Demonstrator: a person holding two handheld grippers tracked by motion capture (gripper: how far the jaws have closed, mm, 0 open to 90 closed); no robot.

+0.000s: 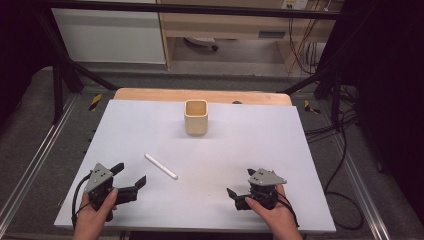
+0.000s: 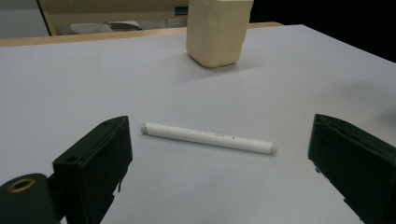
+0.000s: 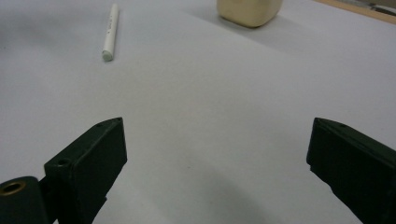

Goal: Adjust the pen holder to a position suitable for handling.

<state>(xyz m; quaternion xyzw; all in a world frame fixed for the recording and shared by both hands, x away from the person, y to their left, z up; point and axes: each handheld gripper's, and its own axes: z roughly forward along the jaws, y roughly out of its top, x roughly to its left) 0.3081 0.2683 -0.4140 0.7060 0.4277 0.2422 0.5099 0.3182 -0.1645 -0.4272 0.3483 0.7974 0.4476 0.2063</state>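
Note:
A white pen [image 1: 161, 166] lies flat on the white table sheet [image 1: 240, 145], left of centre. A cream square cup [image 1: 195, 117] stands upright near the far edge. My left gripper [image 1: 131, 173] rests at the front left, open, its tips just short of the pen. In the left gripper view the pen [image 2: 208, 137] lies crosswise just beyond the wide-apart jaws of that gripper [image 2: 220, 120], with the cup [image 2: 217, 30] farther off. My right gripper [image 1: 240, 181] sits open at the front right, holding nothing. Its own view [image 3: 217, 122] shows the pen [image 3: 110, 30] far left and the cup [image 3: 250, 10] ahead.
A wooden table edge [image 1: 150, 94] shows past the sheet's far side. Dark frame bars [image 1: 65, 70] slant down at both back corners. Cables [image 1: 345, 130] trail on the floor to the right. Metal rails [image 1: 30, 160] run along both sides.

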